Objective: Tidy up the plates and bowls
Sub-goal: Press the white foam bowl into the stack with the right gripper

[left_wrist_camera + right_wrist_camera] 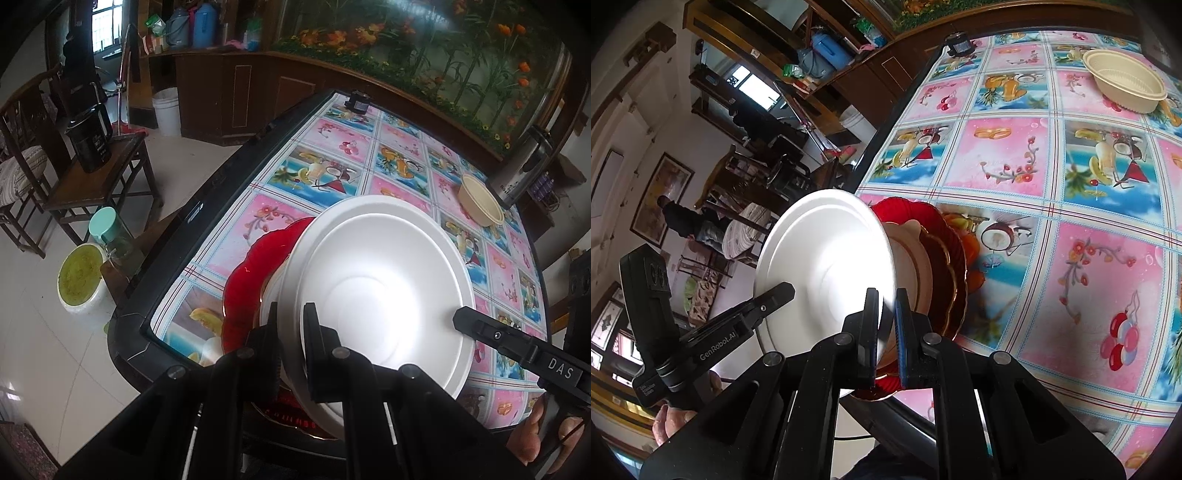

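Both grippers angled downward, side by side. The left gripper [291, 328] had its fingers [313, 332] clamped together on a thin white rim; the right gripper [886, 325] pinched the same rim opposite. A bare hand [532, 439] gripped the right gripper's handle.

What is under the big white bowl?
Under the big white foam bowl sits a cream dish stacked on a red scalloped glass plate. The plate's middle is hidden.

Beyond your table's far edge stands a dark wooden cabinet [236, 103]; pale tiled floor [44, 332], bright barred window [106, 33].
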